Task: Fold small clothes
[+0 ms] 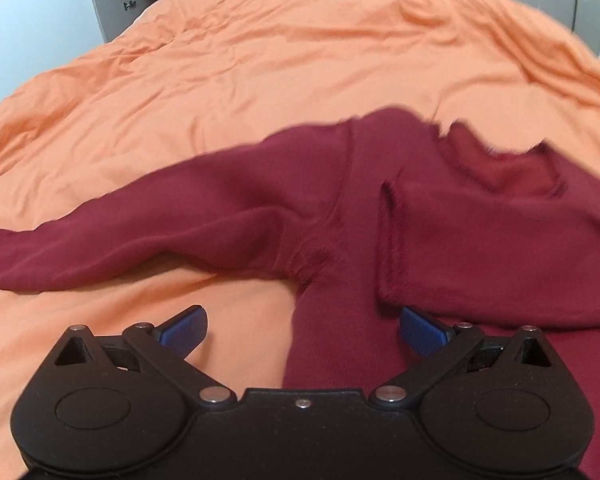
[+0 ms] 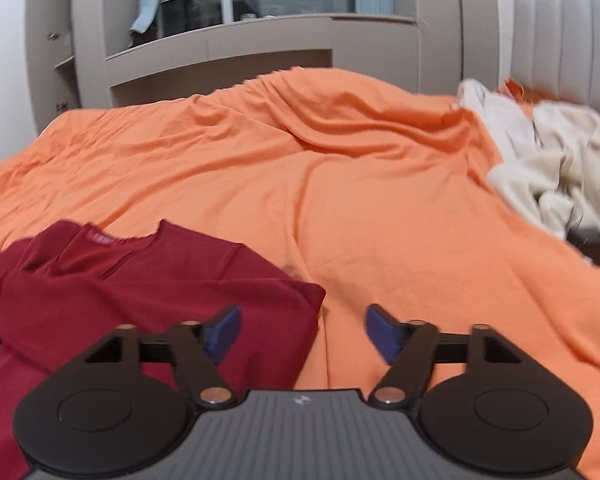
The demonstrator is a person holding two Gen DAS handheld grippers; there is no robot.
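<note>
While one sleeve (image 1: pixel 480 248) is lying folded across the maroon sweater (image 1: pixel 340 200), the other sleeve (image 1: pixel 120 232) is being left outstretched, both hand-held grippers, left (image 1: pixel 302 330) and right (image 2: pixel 302 334), being held wide and empty.

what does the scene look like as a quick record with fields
surface: orange sheet on a bed
garment: dark red top, lying flat
right sleeve: folded in across the body
left sleeve: spread out on the sheet
left claw: open, nothing held, above the top's side edge
right claw: open, nothing held
other: pale clothes heap at far right
</note>
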